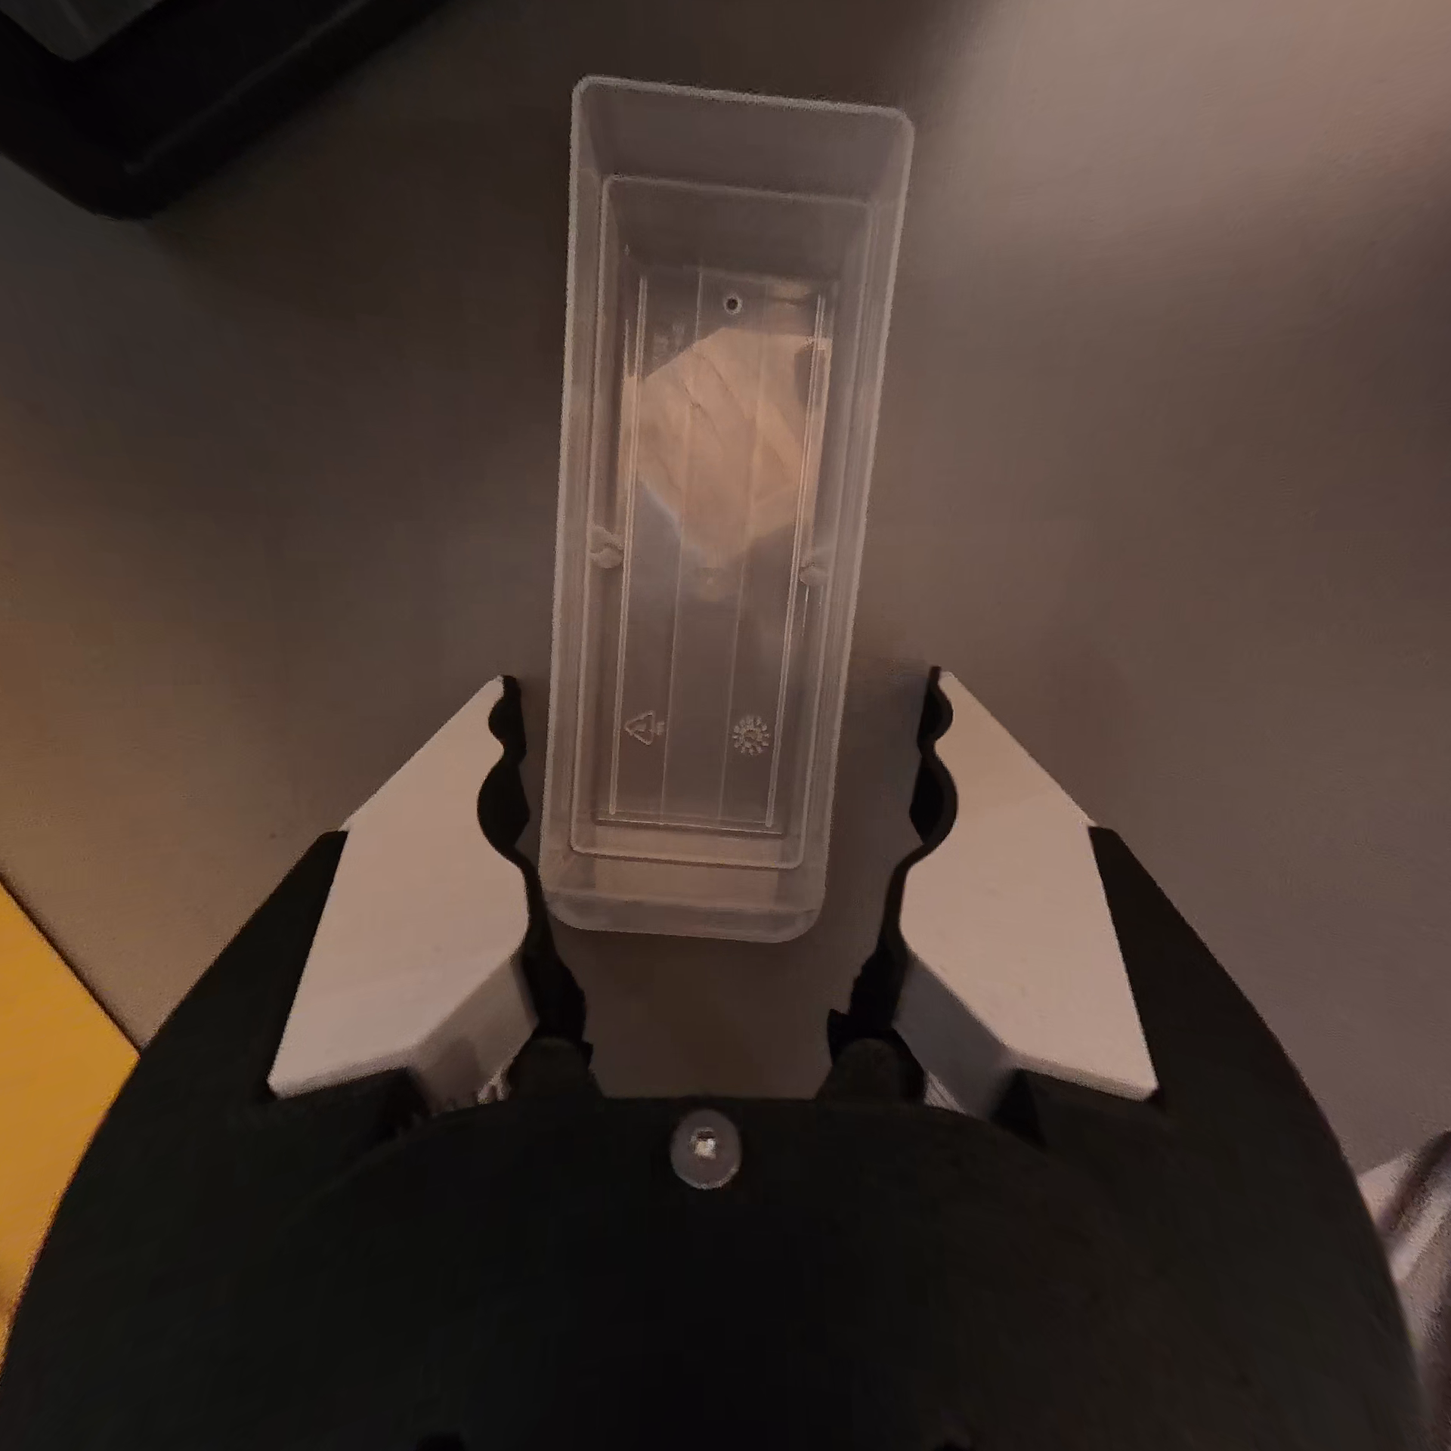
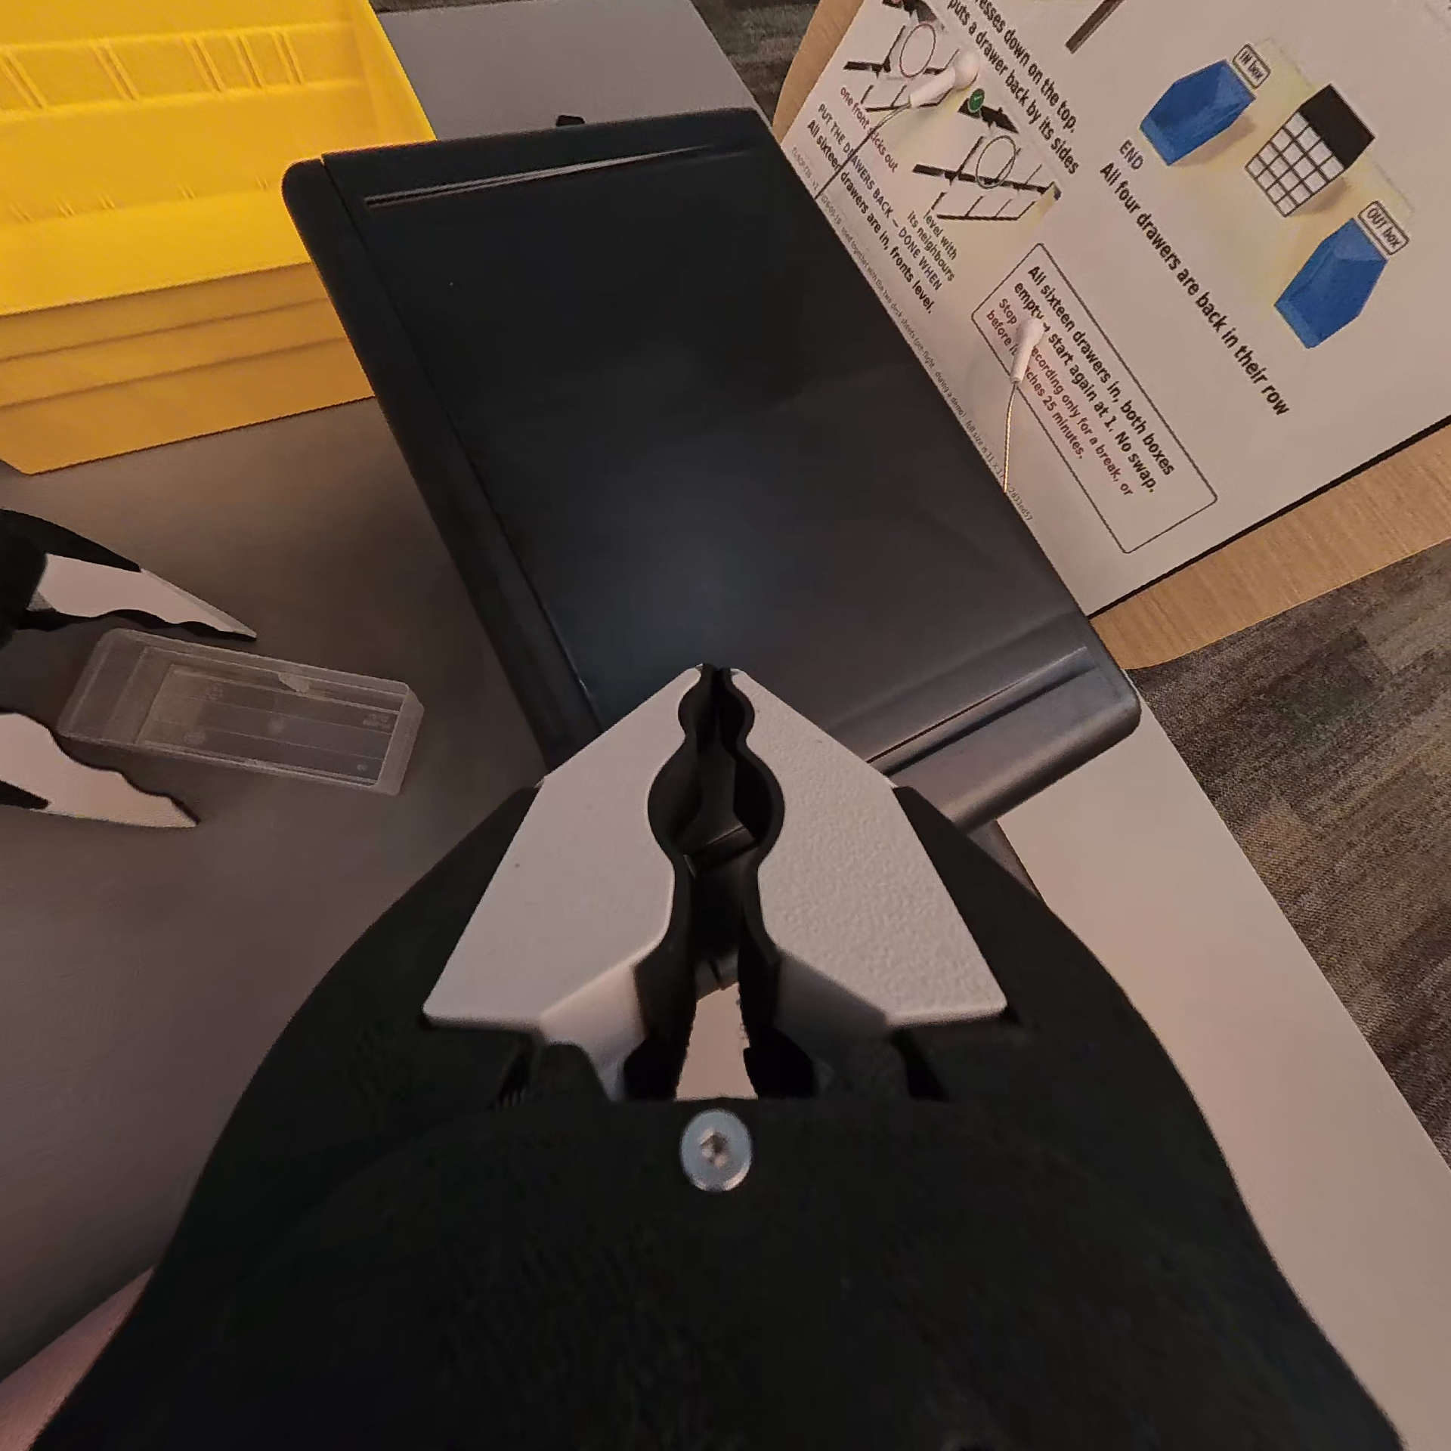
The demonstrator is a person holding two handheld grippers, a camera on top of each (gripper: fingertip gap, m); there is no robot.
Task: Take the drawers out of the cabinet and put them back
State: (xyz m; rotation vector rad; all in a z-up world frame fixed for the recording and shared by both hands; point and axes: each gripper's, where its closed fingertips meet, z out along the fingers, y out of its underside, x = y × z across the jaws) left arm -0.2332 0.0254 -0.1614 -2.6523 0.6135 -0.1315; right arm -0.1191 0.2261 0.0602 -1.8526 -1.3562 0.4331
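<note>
Left tongs (image 1: 718,793): spread wide, straddling the near end of a clear empty drawer (image 1: 726,510) lying on the grey worktop (image 1: 275,471) | Right tongs (image 2: 716,683): clenched, empty, over the black cabinet (image 2: 707,432) top | Yellow bin (image 2: 157,196) behind.

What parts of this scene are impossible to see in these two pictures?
- Cabinet front and its slots: the right wrist view shows only its dark top.
- Yellow bin contents: cut off by that view's edge.
- Left hand-held gripper contact with the clear drawer: unclear; the left finger looks close.
</note>
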